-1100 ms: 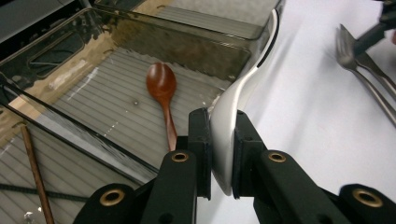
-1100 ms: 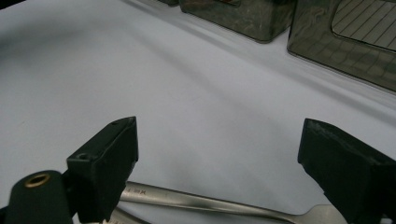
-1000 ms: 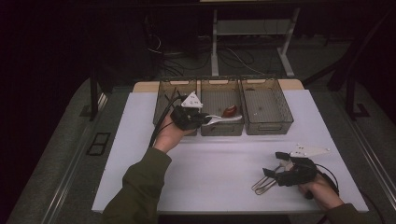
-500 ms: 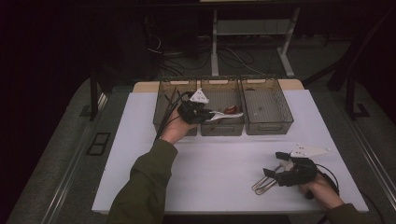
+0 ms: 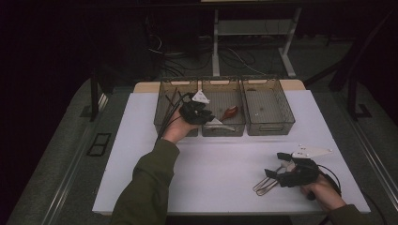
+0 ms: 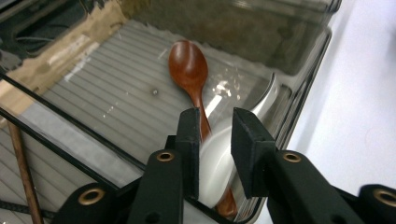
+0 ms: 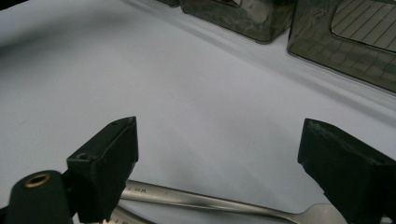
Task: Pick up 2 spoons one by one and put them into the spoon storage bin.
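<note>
Over the middle clear bin [image 5: 224,130], my left gripper [image 5: 210,118] is shut on a white spoon [image 5: 215,123]. In the left gripper view the white spoon [image 6: 217,158] fills the gap in the left gripper [image 6: 215,126], tilted down into the bin [image 6: 299,84]. A brown wooden spoon [image 6: 189,65] lies on the bin floor just beyond; from above the wooden spoon [image 5: 230,112] shows in the middle bin. Near the table's front right, my right gripper [image 5: 274,164] is open beside metal forks [image 5: 264,186]. In the right gripper view, the right gripper [image 7: 224,140] stands wide over a fork handle [image 7: 201,200].
Three clear bins stand in a row at the back of the white table [image 5: 220,168]. The left bin [image 5: 162,112] holds thin dark sticks [image 5: 170,103]. A third bin [image 5: 267,127] sits on the right. Beyond the table are dark floor and cables.
My left gripper has carried the white spoon slightly right and tipped it down into the middle bin. The right gripper has stayed by the forks.
</note>
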`<action>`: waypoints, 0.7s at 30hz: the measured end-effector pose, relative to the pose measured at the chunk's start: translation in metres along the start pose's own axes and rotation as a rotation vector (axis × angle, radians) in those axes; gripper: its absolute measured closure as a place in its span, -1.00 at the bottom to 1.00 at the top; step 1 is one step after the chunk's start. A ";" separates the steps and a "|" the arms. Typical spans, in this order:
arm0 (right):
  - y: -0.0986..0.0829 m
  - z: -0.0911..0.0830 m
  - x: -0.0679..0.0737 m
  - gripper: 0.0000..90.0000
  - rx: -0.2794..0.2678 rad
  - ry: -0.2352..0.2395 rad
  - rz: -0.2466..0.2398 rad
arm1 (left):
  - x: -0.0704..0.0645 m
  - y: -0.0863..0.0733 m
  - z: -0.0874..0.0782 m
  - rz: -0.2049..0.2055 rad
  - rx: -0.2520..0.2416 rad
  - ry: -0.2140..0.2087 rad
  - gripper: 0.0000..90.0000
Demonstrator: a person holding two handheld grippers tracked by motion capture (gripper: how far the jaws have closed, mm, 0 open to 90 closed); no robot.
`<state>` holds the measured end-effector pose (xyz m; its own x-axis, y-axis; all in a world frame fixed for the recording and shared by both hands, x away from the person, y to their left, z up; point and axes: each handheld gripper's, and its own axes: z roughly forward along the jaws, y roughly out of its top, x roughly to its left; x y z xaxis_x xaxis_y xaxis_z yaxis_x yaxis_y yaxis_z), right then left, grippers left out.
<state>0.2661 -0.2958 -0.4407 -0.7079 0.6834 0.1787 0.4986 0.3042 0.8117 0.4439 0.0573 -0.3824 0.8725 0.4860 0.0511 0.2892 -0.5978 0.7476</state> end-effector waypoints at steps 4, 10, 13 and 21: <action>0.000 0.000 0.000 -0.74 0.000 0.000 -0.001 | -0.001 0.002 -0.003 -0.013 -0.032 -0.005 0.53; 0.000 0.000 0.000 -0.74 0.000 -0.001 -0.002 | -0.004 0.005 -0.009 -0.029 -0.075 -0.022 0.44; 0.000 0.000 0.000 -0.74 0.000 0.000 -0.002 | -0.004 0.006 -0.013 -0.034 -0.082 -0.029 0.39; 0.000 0.000 0.000 -0.74 0.001 -0.001 0.000 | -0.009 0.007 -0.025 -0.069 -0.124 -0.047 0.17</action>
<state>0.2661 -0.2960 -0.4408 -0.7078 0.6836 0.1781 0.4987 0.3049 0.8114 0.4282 0.0641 -0.3608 0.8705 0.4911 -0.0326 0.3010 -0.4789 0.8246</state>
